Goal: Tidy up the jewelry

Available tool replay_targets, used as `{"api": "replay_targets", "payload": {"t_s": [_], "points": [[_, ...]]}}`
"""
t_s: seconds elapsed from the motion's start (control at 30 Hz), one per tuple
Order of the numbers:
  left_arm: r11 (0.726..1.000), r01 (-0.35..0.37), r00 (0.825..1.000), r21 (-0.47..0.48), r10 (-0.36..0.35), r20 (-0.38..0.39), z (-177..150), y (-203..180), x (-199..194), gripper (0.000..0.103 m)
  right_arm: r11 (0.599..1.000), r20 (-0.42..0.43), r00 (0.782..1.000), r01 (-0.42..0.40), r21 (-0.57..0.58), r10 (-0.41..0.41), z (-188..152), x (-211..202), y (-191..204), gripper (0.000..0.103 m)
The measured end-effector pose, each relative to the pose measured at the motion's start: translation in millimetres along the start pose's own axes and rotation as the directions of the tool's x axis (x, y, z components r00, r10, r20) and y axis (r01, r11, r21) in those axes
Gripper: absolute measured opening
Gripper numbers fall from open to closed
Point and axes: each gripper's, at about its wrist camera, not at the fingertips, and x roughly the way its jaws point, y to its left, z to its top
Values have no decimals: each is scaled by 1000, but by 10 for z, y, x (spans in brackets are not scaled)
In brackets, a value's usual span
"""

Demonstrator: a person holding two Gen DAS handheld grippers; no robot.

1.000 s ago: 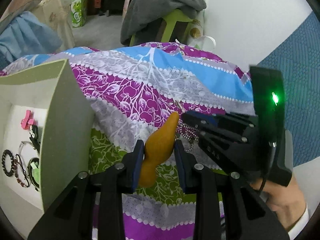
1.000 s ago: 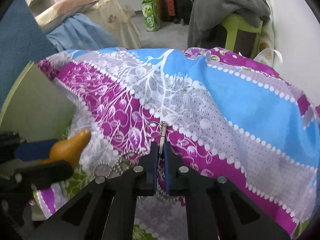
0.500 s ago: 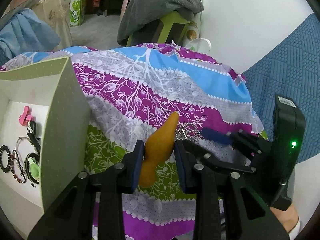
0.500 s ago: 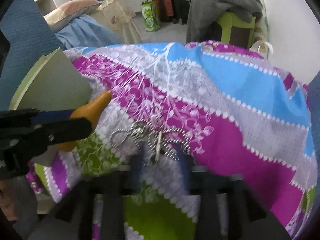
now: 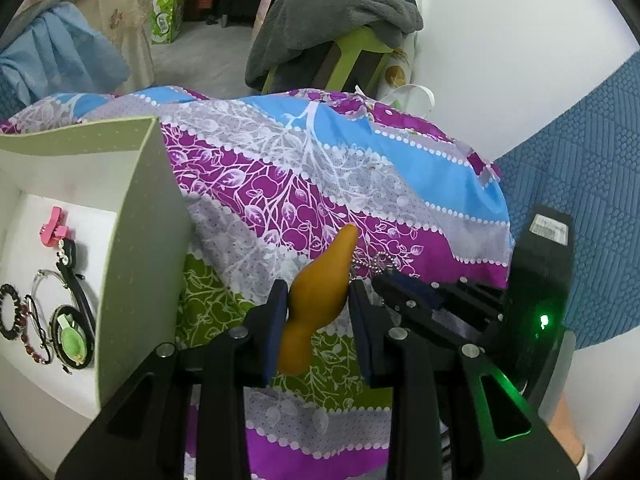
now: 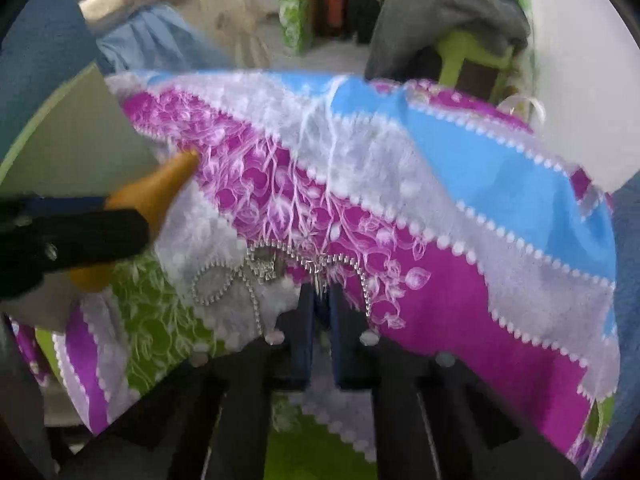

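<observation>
Bright bedding covers the bed (image 5: 320, 184) in purple, blue, grey and green bands, with a grey garment (image 5: 336, 20) piled on a chair behind it. At the left stands an open box (image 5: 136, 240) that already holds bracelets (image 5: 24, 320) and a pink clip (image 5: 54, 226).

Half a second ago the right gripper's (image 6: 320, 300) jaws stood apart over the chain (image 6: 248, 276), which lay loose on the bedding. Now the jaws are closed, and a small metal piece of the chain sits at their tips; the picture is blurred, so I judge that they pinch it, but I cannot say how firmly. Most of the chain lies in loops on the grey and purple bands, just in front of the jaws.

The left gripper (image 5: 318, 312) has not moved. Its jaws grip the orange gourd (image 5: 320, 284) at its wide middle, the thin end pointing away, and hold it above the bedding, near the box wall.

This means, I think, that the chain was grasped again and may next be lifted toward the box.
</observation>
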Motion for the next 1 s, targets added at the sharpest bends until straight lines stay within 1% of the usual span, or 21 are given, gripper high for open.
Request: {"api": "replay_targets", "payload": {"t_s": [0.1,0.2,0.27,0.4,0.5,0.7,0.77,0.87,1.0], "points": [[1000,7,1000,-3,-7,3,8,0,-14,32,999,-5,1000,16,29,-16,-74,55,-4,3],[1000,22,1000,-4,-22,-1,15,3,-48,32,995,15,1000,-25,92,24,-121,4,-74,3],[1000,31,1000,-2,-31,2,16,-4,-99,32,989,45,998,-48,139,43,-139,-96,-137,3],[998,56,998,3,-56,2,43,-39,-236,32,982,89,994,-78,175,63,-163,-335,-103,3],[997,74,997,8,-74,14,99,-75,-406,32,985,112,993,-56,163,38,-137,-559,-8,3],[996,85,994,22,-86,64,277,-95,-885,32,988,150,989,-15,155,-9,175,-1024,140,3],[996,72,994,45,-75,81,345,-93,-1041,32,986,162,987,-7,167,-20,420,-1128,174,3],[995,69,990,71,-77,115,447,-40,-1297,32,981,195,981,-30,191,-8,626,-1411,198,3],[993,21,986,120,-40,161,570,125,-1637,32,982,254,967,-43,186,-6,900,-1735,446,4]]}}
